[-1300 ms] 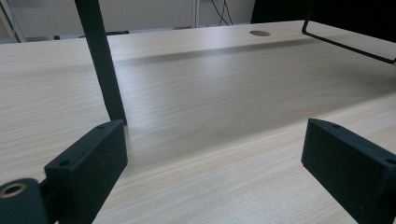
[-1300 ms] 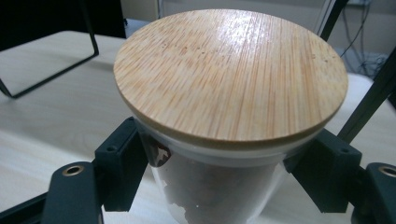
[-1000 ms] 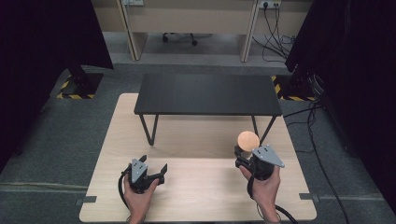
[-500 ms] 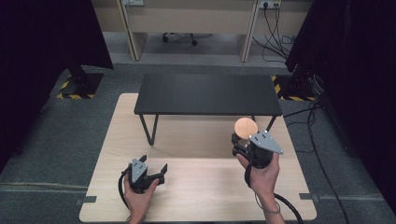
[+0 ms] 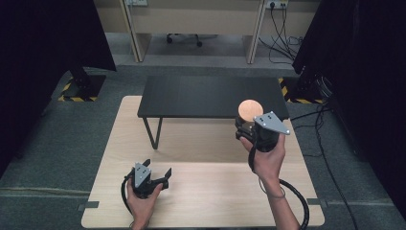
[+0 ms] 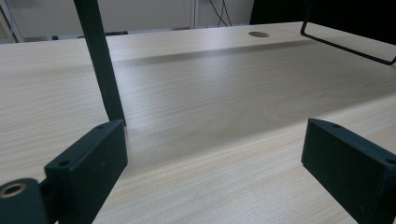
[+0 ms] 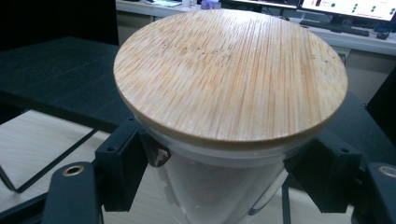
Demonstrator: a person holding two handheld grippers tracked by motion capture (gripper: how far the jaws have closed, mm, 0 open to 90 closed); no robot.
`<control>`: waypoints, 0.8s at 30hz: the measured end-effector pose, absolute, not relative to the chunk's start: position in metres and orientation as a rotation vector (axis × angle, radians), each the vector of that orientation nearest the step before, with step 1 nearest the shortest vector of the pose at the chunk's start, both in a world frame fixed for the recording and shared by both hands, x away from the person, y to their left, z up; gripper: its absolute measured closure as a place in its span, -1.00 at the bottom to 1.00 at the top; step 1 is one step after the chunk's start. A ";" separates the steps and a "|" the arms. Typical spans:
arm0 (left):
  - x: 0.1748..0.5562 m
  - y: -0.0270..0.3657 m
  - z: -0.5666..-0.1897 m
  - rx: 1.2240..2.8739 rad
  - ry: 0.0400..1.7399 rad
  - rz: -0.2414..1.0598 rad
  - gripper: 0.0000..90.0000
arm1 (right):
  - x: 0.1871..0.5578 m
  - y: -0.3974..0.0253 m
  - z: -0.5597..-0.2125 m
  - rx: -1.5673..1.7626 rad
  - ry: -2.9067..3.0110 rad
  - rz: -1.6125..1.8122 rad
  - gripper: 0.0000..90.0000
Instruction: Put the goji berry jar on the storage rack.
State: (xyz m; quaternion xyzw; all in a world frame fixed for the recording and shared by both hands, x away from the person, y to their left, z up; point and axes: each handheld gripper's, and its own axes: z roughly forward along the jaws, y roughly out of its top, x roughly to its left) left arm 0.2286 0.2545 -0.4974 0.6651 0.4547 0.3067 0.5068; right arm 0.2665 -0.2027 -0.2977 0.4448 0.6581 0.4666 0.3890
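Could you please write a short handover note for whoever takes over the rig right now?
Right gripper: shut on the jar, jaws clamped just under its bamboo lid; jar held in the air at the front right edge of the black shelf.
Left gripper: open, holding nothing, low over the wooden table at front left.
Done: jar gripped and lifted.
Left, as a guess: set the jar on the black shelf, release, withdraw. Lid is on; keep the jar upright.
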 end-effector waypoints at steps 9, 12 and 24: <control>0.229 0.255 -0.497 1.603 1.096 0.736 -0.86 | 0.317 -0.192 -0.277 1.186 1.685 1.141 -0.42; 0.229 0.256 -0.498 1.599 1.100 0.732 -0.86 | 0.334 -0.187 -0.274 1.209 1.702 1.108 -0.42; 0.230 0.256 -0.498 1.595 1.099 0.730 -0.86 | 0.363 -0.189 -0.281 1.289 1.699 1.124 -0.42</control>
